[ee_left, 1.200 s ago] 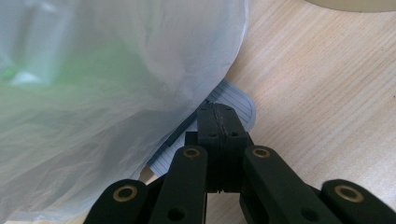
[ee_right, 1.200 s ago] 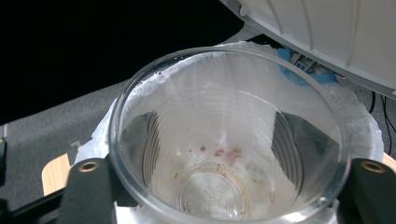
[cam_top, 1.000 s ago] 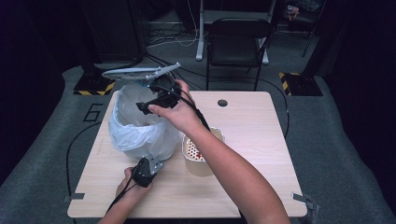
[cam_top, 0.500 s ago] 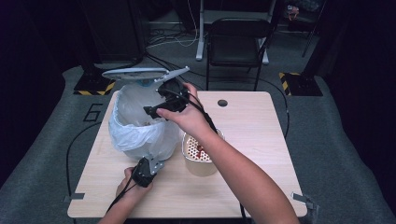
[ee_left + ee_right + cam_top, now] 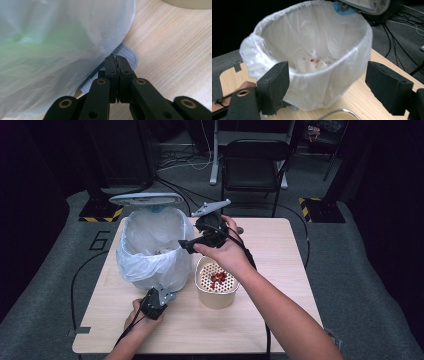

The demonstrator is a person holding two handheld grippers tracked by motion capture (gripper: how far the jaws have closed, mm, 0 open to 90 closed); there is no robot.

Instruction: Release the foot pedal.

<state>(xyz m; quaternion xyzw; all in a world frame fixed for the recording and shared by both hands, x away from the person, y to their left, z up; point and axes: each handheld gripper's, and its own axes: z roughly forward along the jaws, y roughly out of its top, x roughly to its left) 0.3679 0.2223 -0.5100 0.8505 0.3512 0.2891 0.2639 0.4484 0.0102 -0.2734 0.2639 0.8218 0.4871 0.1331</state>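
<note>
A bin lined with a white plastic bag stands at the table's left with its grey lid raised. Inside the bag lie white scraps with red bits. A beige cup with a perforated insert holding red bits stands right of the bin. My right gripper, held over the gap between the bin's rim and the cup, is open and empty. My left gripper is shut, its tips resting on the bin's grey ribbed pedal at the front.
The wooden table has bare room at its right and front. A black chair stands behind the table. Cables trail from the grippers over the grey floor. My left hand shows beside the bin.
My right gripper has drawn back from above the bin's opening toward the right, to its rim near the cup. The left gripper stays on the pedal and the lid stays up.
</note>
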